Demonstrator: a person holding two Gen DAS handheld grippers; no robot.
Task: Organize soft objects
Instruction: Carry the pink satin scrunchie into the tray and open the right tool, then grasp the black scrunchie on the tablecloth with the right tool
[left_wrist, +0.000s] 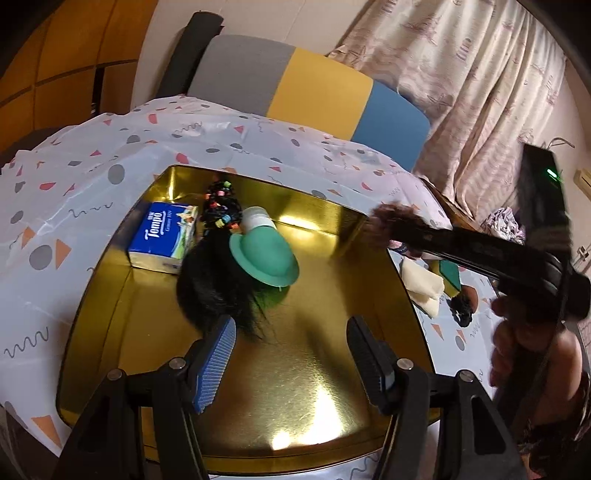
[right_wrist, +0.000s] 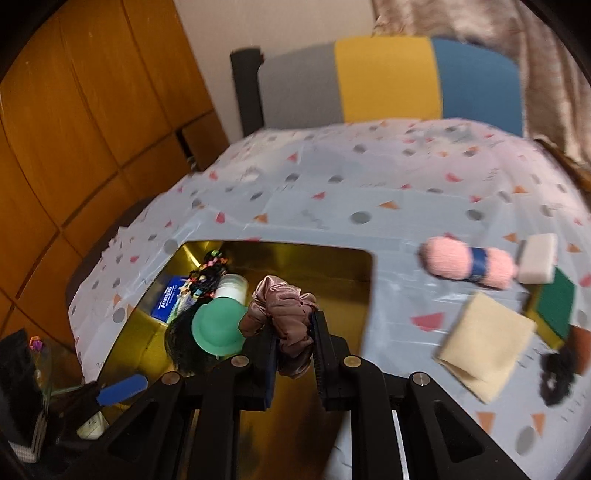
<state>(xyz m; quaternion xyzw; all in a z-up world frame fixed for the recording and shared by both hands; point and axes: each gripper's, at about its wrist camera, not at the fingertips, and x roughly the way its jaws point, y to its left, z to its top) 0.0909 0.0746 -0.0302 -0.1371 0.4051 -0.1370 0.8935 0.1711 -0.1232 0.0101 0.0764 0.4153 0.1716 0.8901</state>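
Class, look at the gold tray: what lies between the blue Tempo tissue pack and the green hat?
In the left wrist view, a black hair piece with coloured beads lies between the Tempo tissue pack and the green hat.

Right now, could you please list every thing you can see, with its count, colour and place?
tin tray: 1, gold, on the patterned tablecloth
tissue pack: 1, blue, far left corner of tray
hair ties bundle: 1, black with coloured bits, in tray beside the pack
green hat: 1, on a black wig in tray
scrunchie: 1, dusty pink, held over tray
yarn ball: 1, pink with blue band, on cloth right of tray
folded cloth: 1, cream, on table
sponge: 1, green and yellow, on table
chair: 1, grey, yellow, blue, behind table
left hand-held gripper: open, over tray
right hand-held gripper: shut on scrunchie
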